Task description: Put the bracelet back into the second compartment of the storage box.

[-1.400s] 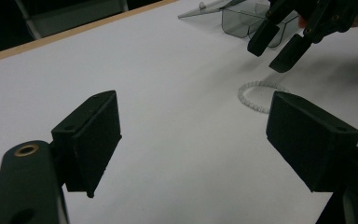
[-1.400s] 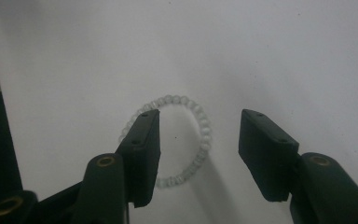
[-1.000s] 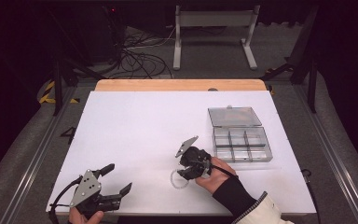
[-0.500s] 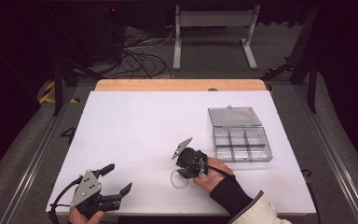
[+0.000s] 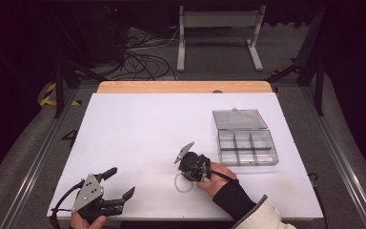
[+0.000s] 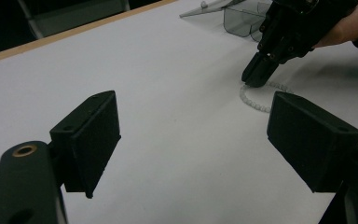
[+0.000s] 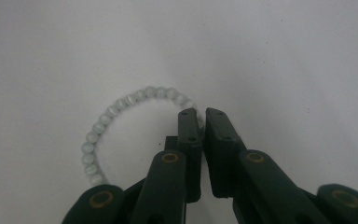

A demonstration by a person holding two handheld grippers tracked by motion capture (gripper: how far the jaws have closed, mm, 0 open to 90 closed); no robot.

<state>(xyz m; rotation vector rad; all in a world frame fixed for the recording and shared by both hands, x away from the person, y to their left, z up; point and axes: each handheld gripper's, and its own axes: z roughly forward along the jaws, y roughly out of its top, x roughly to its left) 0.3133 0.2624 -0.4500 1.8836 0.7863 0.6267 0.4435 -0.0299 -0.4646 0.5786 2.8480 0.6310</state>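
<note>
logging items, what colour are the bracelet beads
Pale milky green-white bracelet; clearest in the right gripper view.

Left gripper (image 6: 193, 140): its two black jaws stand wide apart over the bare white table (image 6: 177, 93), nothing between them. Beyond them, the right gripper (image 6: 261, 74) points down at a pale bead bracelet (image 6: 256, 100) and its closed tips meet the beads. Behind the right gripper sits a clear plastic box (image 6: 242, 18), lid raised.

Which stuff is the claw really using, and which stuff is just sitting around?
In the job:
- ring of pale green-white beads, a bracelet
- right claw, jaws closed on the bracelet's beads
- clear plastic box with little compartments, lid open

Just there:
- left claw, open, holding nothing
- white table top
- tangled black cables on the floor
</note>
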